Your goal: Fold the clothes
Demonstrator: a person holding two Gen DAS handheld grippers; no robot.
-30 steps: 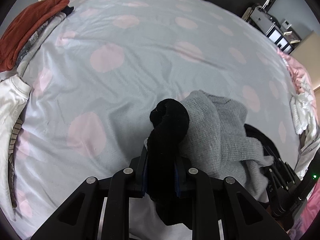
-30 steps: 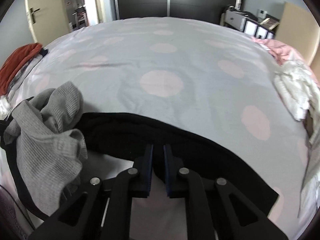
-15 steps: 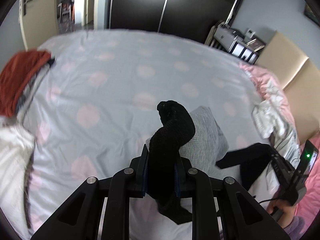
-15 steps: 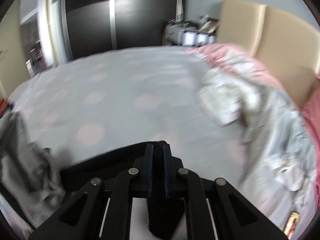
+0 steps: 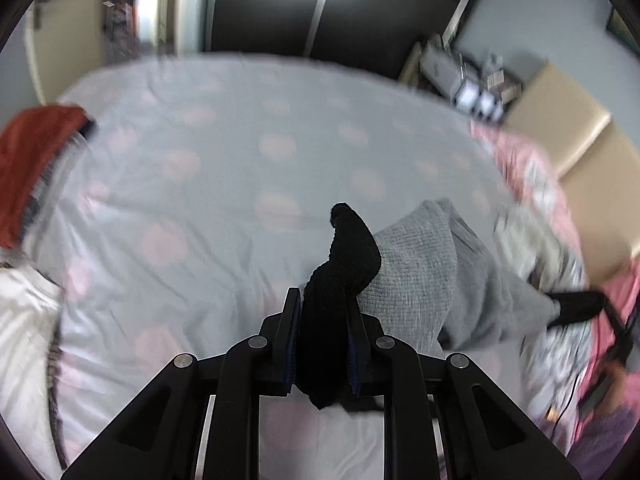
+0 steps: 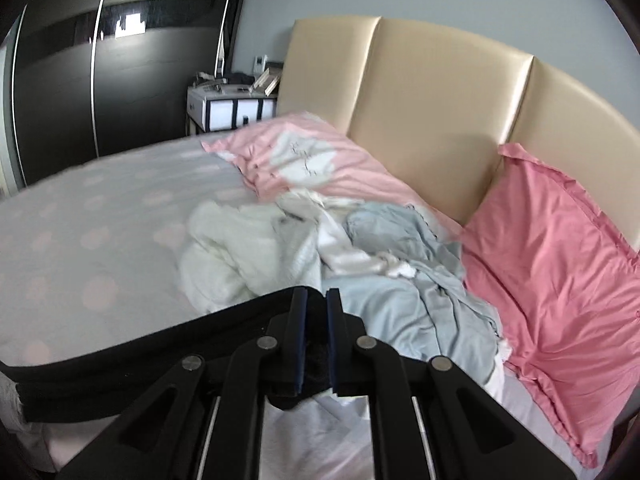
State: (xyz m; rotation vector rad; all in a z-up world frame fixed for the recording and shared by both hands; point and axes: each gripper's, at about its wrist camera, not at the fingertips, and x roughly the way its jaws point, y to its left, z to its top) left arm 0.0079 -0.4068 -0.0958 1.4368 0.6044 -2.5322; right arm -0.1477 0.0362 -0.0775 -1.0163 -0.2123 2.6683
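Left wrist view: the left gripper (image 5: 323,320) is clamped on a bunched end of a black knit garment (image 5: 344,264), its pads nearly together with the thick fabric filling the gap. A grey knit piece (image 5: 424,280) drapes off the black cloth to the right, apparently part of the same garment or tangled with it; I cannot tell which. Both hang above the grey, pink-dotted bedsheet (image 5: 224,168), probably lifted so the cloth drops free and can be spread. A rust-red garment (image 5: 32,160) lies at the left edge

Right wrist view: the right gripper (image 6: 316,320) is pinched almost shut on another black edge (image 6: 120,356), which runs taut off to the left, likely to stretch the piece between both hands. Beyond, a heap of white and pale blue clothes (image 6: 320,248) waits near the pink pillows (image 6: 552,248) and the beige headboard (image 6: 440,92)
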